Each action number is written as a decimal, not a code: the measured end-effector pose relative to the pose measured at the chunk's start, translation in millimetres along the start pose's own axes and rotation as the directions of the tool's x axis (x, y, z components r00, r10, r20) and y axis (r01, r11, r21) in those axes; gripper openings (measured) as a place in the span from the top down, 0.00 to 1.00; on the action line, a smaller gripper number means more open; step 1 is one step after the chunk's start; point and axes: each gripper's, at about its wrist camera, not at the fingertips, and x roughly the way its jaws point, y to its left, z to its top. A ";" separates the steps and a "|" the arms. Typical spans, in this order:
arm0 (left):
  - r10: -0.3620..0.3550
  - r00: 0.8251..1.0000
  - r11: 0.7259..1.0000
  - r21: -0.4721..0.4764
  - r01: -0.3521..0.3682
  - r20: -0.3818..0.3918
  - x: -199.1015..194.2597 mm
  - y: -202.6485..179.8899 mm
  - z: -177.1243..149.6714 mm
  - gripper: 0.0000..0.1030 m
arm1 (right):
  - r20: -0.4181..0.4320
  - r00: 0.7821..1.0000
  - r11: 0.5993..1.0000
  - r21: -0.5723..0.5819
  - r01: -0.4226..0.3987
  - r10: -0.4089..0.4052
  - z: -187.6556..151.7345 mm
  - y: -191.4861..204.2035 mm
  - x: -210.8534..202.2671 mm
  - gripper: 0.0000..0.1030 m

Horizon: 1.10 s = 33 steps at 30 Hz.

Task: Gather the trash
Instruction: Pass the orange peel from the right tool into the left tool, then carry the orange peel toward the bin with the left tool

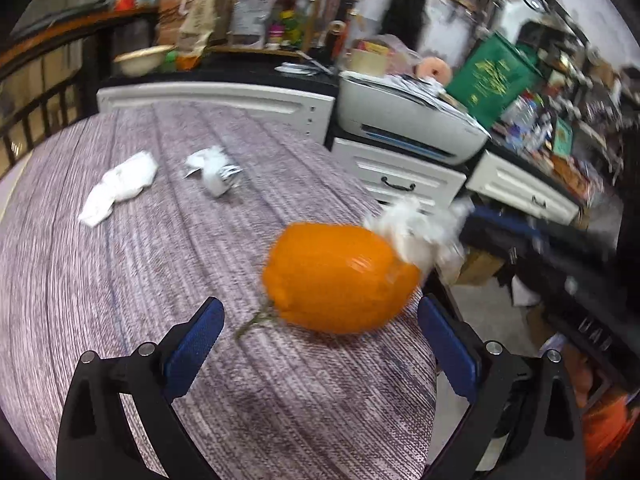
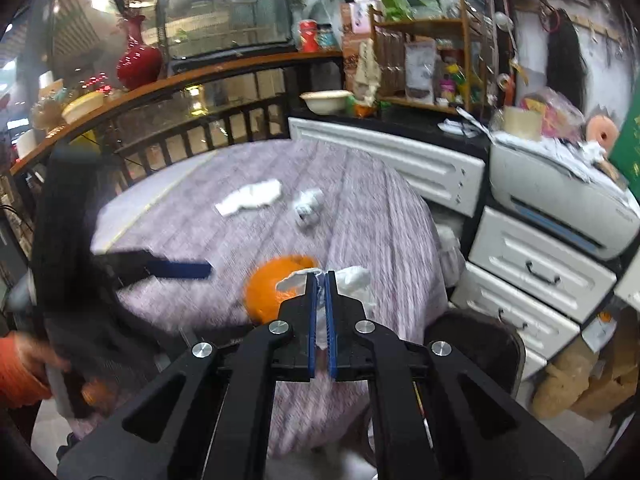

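Where the purple-grey table [image 1: 120, 280] curves to its right edge, just beside the orange fruit [image 1: 340, 276], open floor and white drawers [image 1: 400, 184] beyond. Far side of the fruit: bare cloth, then a flat white tissue [image 1: 120, 186] and a crumpled wrapper [image 1: 216, 170], well apart from it. Left gripper [image 1: 320, 344] spread wide, blue pads flanking the fruit's near side, touching nothing. Right gripper [image 2: 320, 280] clamped on a white tissue wad [image 2: 352, 278], hanging just right of the fruit, over the edge.
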 end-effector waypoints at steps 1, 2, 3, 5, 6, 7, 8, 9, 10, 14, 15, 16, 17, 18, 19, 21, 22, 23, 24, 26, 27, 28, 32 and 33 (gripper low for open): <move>0.005 1.000 1.000 0.018 -0.005 0.004 0.3 -3.7 -1.0 0.07 | 0.021 0.999 0.999 -0.006 -0.031 0.031 11.0 1.7 -3.3 0.96; 0.009 1.000 1.000 0.016 -0.009 0.011 -0.1 -4.5 -2.0 0.07 | 0.036 0.997 0.998 -0.007 -0.063 0.063 21.2 2.4 -6.7 0.96; 0.007 1.000 1.000 0.000 -0.007 0.018 -1.3 -1.3 -2.0 0.07 | 0.042 0.995 0.996 -0.008 -0.087 0.087 29.0 3.0 -8.2 0.96; 0.004 0.999 0.998 -0.058 -0.002 0.034 -3.8 10.0 -1.7 0.07 | 0.056 0.989 0.991 -0.020 -0.136 0.137 49.1 7.7 -10.0 0.96; 0.008 0.999 0.996 -0.094 -0.004 0.042 -6.1 17.9 -1.7 0.07 | 0.067 0.987 0.989 -0.033 -0.144 0.146 55.8 11.0 -11.1 0.96; 0.012 0.999 0.994 -0.113 -0.007 0.043 -6.7 22.8 -1.4 0.07 | 0.074 0.986 0.988 -0.048 -0.149 0.152 60.6 15.2 -11.9 0.96; 0.023 0.999 0.991 -0.131 -0.017 0.038 -6.5 29.6 -0.7 0.07 | 0.087 0.984 0.986 -0.076 -0.151 0.157 66.1 21.6 -12.7 0.96; 0.034 0.999 0.990 -0.136 -0.029 0.033 -6.1 32.3 -0.4 0.07 | 0.098 0.983 0.985 -0.096 -0.144 0.154 69.3 26.5 -12.8 0.96; 0.048 0.999 0.989 -0.139 -0.044 0.026 -4.8 34.8 0.0 0.07 | 0.102 0.984 0.985 -0.108 -0.138 0.149 71.2 29.8 -12.2 0.96; 0.094 0.996 0.990 -0.101 -0.093 0.002 6.3 38.9 7.2 0.07 | 0.092 0.986 0.989 -0.068 -0.130 0.136 71.2 25.7 -5.9 0.96; 0.116 0.993 0.989 -0.095 -0.114 0.007 9.3 41.4 11.1 0.07 | 0.090 0.987 0.990 -0.059 -0.125 0.130 69.6 22.9 -5.9 0.96; 0.132 0.991 0.987 -0.092 -0.131 0.008 13.2 44.8 15.5 0.07 | 0.087 0.989 0.992 -0.048 -0.120 0.124 67.8 19.4 -6.4 0.96; 0.140 0.990 0.986 -0.091 -0.139 0.007 15.9 47.7 19.0 0.07 | 0.085 0.990 0.993 -0.042 -0.111 0.114 66.6 16.9 -7.6 0.96; 0.150 0.989 0.985 -0.082 -0.149 0.009 20.9 50.4 24.4 0.07 | 0.080 0.992 0.995 -0.036 -0.094 0.097 64.4 13.5 -9.1 0.96; 0.160 0.987 0.985 -0.058 -0.160 0.004 27.6 51.8 29.8 0.07 | 0.076 0.994 0.996 -0.032 -0.083 0.085 62.7 11.3 -10.5 0.96; 0.199 0.980 0.980 -0.022 -0.199 -0.024 42.4 55.4 38.1 0.07 | 0.062 0.996 0.998 -0.005 -0.065 0.065 58.5 1.1 -12.2 0.96; 0.198 0.980 0.980 -0.021 -0.199 -0.032 45.1 57.5 38.9 0.07 | 0.055 0.997 0.998 0.014 -0.056 0.055 55.7 -5.3 -13.4 0.96; 0.175 0.984 0.984 -0.029 -0.176 -0.043 50.2 59.6 40.6 0.08 | 0.052 0.998 0.999 0.022 -0.047 0.046 53.3 -9.2 -14.1 0.96; 0.160 0.986 0.986 -0.037 -0.162 -0.047 51.7 60.5 40.5 0.11 | 0.049 0.998 0.999 0.031 -0.036 0.035 50.3 -13.6 -15.1 0.96; 0.145 0.988 0.989 -0.032 -0.147 -0.052 53.7 58.0 41.2 0.17 | 0.041 0.999 0.998 0.049 -0.025 0.023 44.3 -21.6 -16.1 0.96; 0.144 0.988 0.989 -0.020 -0.145 -0.052 54.8 55.0 41.1 0.21 | 0.034 0.999 0.998 0.058 -0.020 0.018 40.8 -25.1 -15.8 0.96; 0.144 0.988 0.989 -0.016 -0.145 -0.052 54.4 53.4 39.7 0.23 | 0.029 0.999 0.998 0.065 -0.015 0.013 38.3 -27.6 -15.4 0.96; 0.125 0.991 0.991 -0.047 -0.127 -0.036 48.9 51.8 33.7 0.34 | 0.013 1.000 0.994 0.113 -0.004 0.002 20.4 -42.3 -14.0 0.96; 0.123 0.992 0.991 -0.055 -0.125 -0.029 48.0 51.9 32.9 0.39 | 0.011 1.000 0.993 0.120 -0.004 0.002 18.2 -44.5 -13.0 0.96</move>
